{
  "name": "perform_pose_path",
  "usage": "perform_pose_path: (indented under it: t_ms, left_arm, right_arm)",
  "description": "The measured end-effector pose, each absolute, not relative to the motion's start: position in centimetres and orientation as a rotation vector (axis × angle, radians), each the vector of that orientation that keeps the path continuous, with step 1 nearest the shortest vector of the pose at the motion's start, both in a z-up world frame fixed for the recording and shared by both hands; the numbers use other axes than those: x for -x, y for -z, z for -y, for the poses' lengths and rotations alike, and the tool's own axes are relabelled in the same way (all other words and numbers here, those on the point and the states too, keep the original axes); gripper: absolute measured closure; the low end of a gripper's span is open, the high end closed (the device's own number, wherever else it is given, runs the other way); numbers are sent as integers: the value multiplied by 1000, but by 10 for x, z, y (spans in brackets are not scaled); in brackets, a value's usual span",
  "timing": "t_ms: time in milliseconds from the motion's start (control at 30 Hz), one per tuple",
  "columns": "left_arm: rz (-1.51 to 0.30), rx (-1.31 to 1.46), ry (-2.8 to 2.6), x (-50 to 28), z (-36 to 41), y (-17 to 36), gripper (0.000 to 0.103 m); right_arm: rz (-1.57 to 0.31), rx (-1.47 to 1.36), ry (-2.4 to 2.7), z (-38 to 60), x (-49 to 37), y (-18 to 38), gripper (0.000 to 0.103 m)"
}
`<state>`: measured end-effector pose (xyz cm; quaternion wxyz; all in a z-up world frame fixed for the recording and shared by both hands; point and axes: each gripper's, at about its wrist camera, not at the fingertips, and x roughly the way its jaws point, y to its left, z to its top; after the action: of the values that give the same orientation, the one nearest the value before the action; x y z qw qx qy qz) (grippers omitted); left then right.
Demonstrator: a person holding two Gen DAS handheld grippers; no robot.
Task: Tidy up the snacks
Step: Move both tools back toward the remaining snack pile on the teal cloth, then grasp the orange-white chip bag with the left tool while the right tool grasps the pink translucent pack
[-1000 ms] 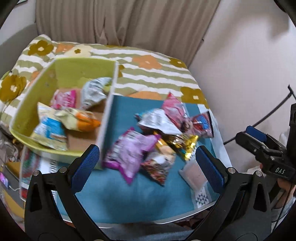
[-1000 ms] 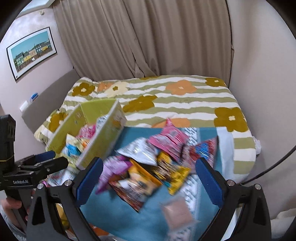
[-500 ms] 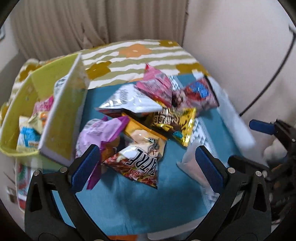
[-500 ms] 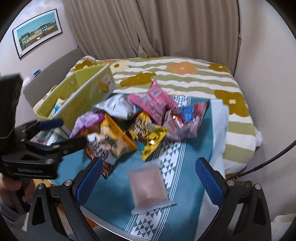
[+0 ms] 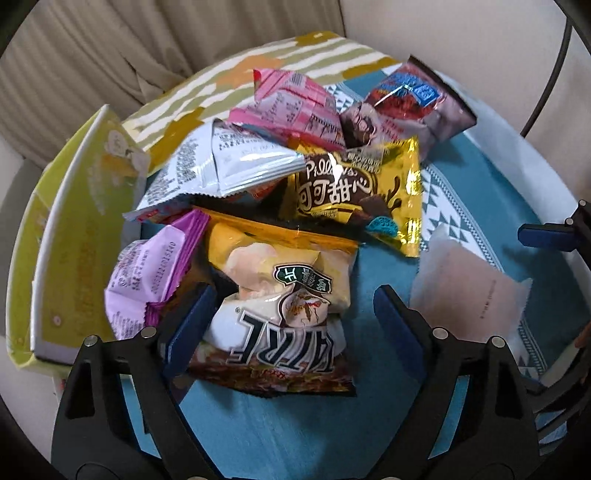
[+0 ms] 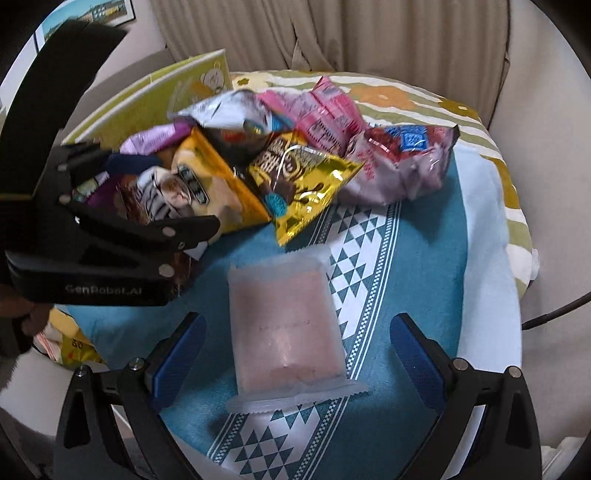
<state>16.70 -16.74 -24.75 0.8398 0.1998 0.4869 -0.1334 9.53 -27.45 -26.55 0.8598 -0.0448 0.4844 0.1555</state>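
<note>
the left tongs (image 5: 291,325) point steeply down over a pile of snack packets on a teal cloth (image 5: 295,424) that covers the surface. their jaws are closing, with the yellow-and-brown chip bag (image 5: 280,306) between them; the left pad sits right at the bag's edge, the right pad stands clear of it, so the bag is not yet pinched. just left of that bag lies a purple packet (image 5: 147,273), leaning toward the yellow-green box (image 5: 70,236), which stands at the left edge of the cloth. behind the chip bag are a silver packet (image 5: 221,166), a gold packet (image 5: 354,192), a pink packet (image 5: 291,107) and a dark red-and-blue packet (image 5: 406,103), overlapping one another in 1 heap.

the right tongs (image 6: 295,350) stand wide apart, straddling a translucent pink pouch (image 6: 284,328) that lies flat and alone on the cloth, near the white triangle pattern, apart from the heap. neither pad touches the pouch.

in the right wrist view the left tongs show at the left side, down against the chip bag, with part of a hand (image 6: 33,317) below them. a striped, flowered bedspread (image 6: 406,96) lies beyond the cloth, with beige curtains (image 6: 332,33) behind it.
</note>
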Motion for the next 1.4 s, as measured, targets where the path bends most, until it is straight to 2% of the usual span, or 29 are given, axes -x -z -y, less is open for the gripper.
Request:
perform_pose_path:
  t_ms: [133,333,667,800,1000,1100,1400]
  left_arm:
    - [-1056,-441,271,-178,168,259,28]
    - [-1078,-471,284,-183,171,266,32]
    - [-1077,-498,312,-177,175,270,45]
    - [-1083,-493,314,-171,174,266,46]
    - [-1085,-490,325,-156,174,258,46]
    - [-1088,-484,329,-152,172,255,47]
    - [-1074,-465,346,-140,173,237,47]
  right_arm:
    - [-1024,102,-326,272,-97,273,4]
    - [-1029,114,-325,272,-98,279,4]
    - [-1059,139,-348,264,-92,292,19]
    - [-1072,154,-348,263,-94,297,28]
    - [-1077,156,-354,263,-98,300,32]
    - [-1081,165,-356,262,-98,301,41]
    - [-1060,150,-325,267,-96,286,43]
